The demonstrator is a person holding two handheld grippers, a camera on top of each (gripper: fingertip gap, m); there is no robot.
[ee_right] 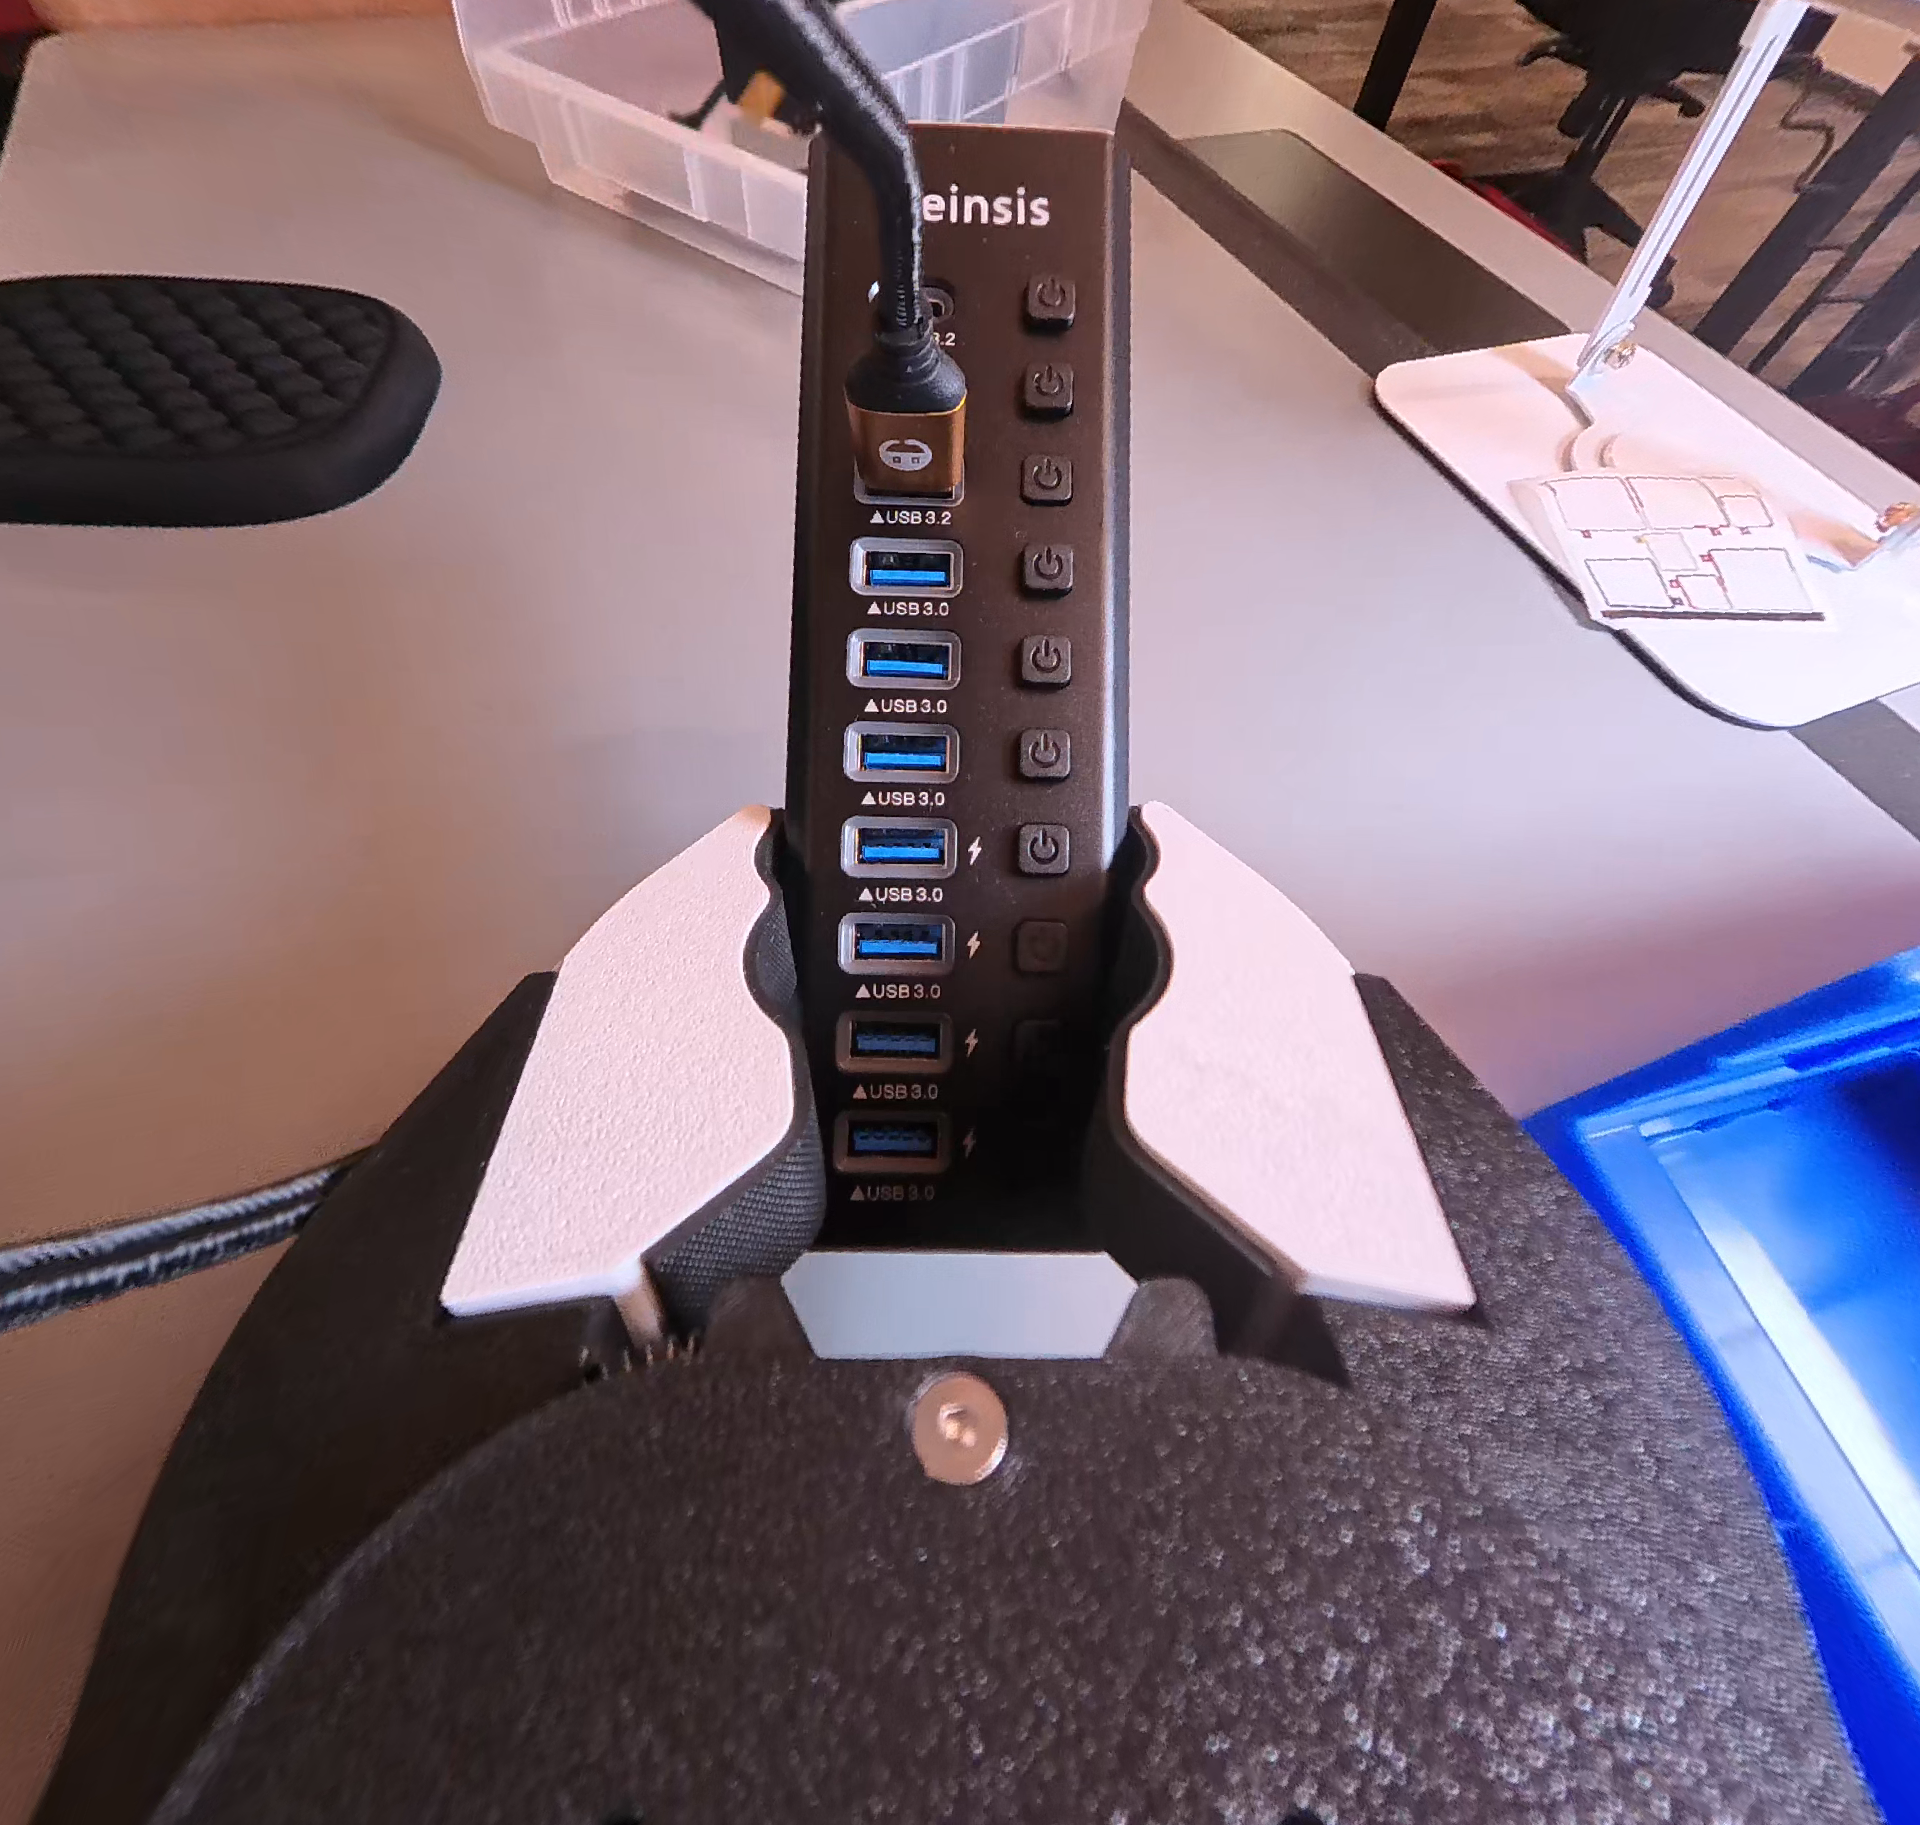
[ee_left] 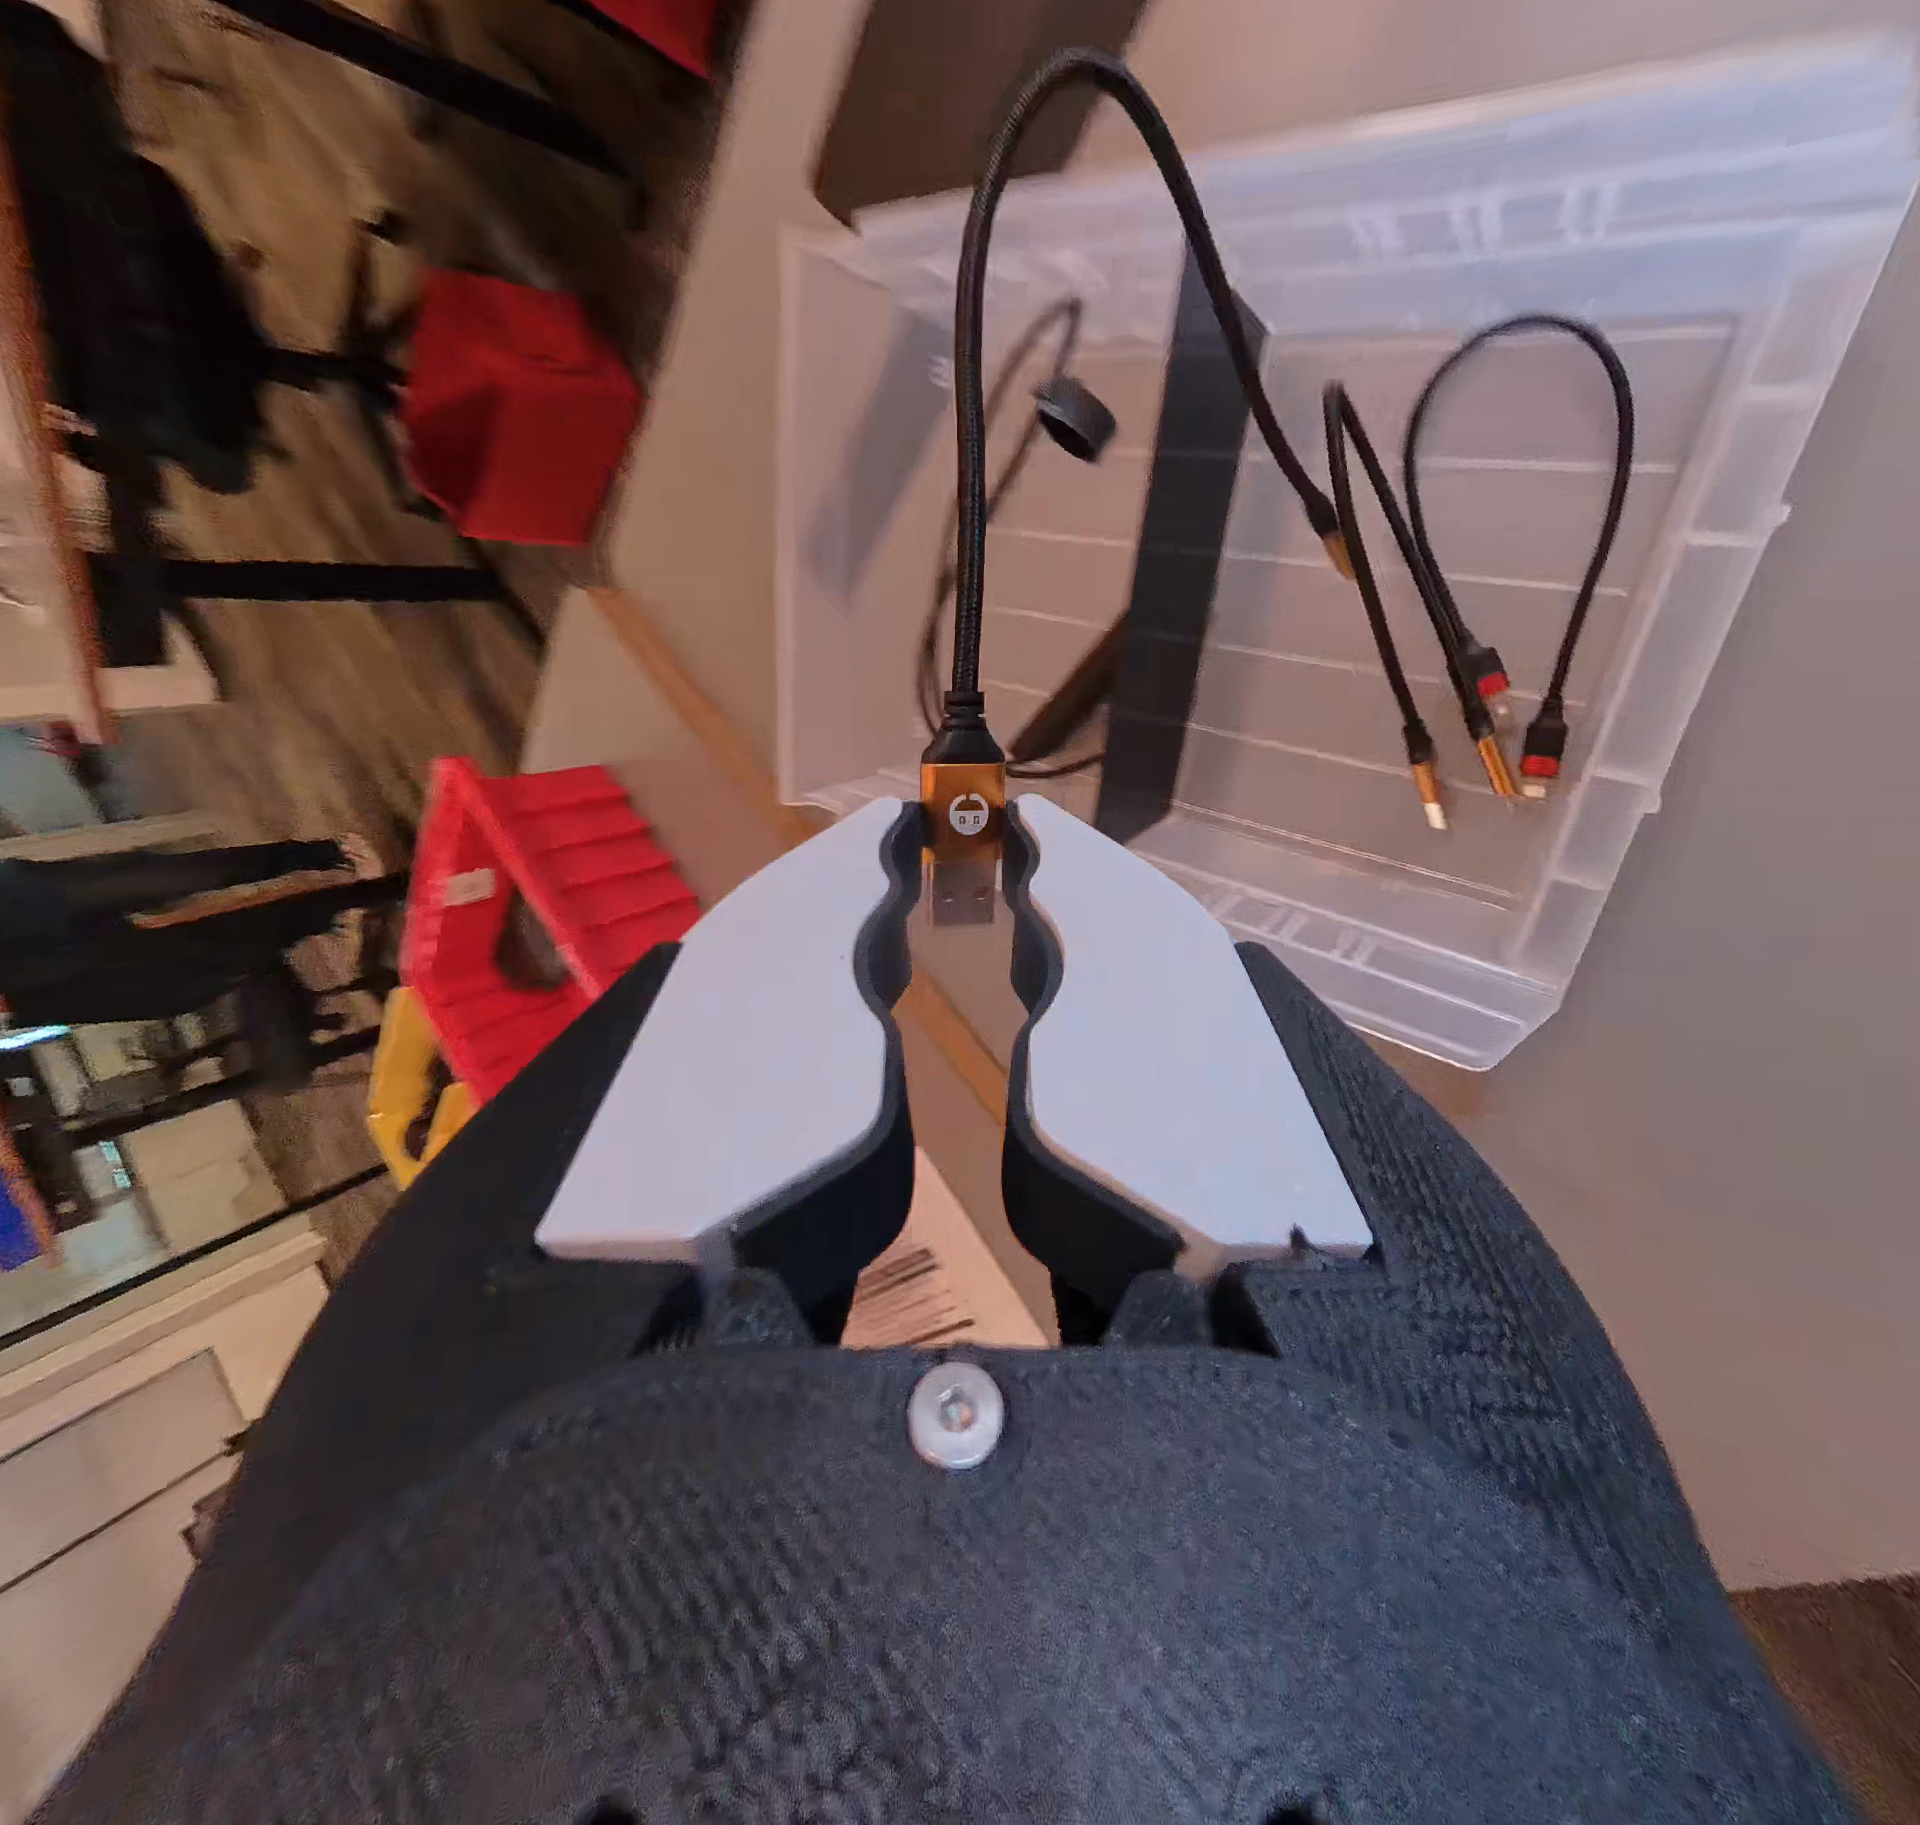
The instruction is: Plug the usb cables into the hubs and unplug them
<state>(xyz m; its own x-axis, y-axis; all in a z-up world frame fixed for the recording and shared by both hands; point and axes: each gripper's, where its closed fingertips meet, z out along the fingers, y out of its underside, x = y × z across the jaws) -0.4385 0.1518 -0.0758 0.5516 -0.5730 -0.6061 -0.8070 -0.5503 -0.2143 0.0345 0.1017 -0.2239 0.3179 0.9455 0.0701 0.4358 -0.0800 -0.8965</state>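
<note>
The left tongs are narrowed onto a gold-shelled USB plug, pinched at the fingertips with its metal tip pointing back toward the camera. From the plug a black braided cable rises, arches over and drops toward a clear plastic bin on the grey tabletop. Inside that bin lie more loose cables with gold and red ends, beside a long black hub that stretches across the bin floor.

The right tongs are spread fairly wide and clamp a second black hub by its long sides, so the hub runs straight out between the two fingers, its near end deep in the jaws. A column of blue ports faces up, with a row of buttons alongside. A second gold plug sits in a port near the hub's far end, well beyond the fingertips; its braided lead climbs away toward a clear bin behind the hub. A white stand base rests right of the hub.
</note>
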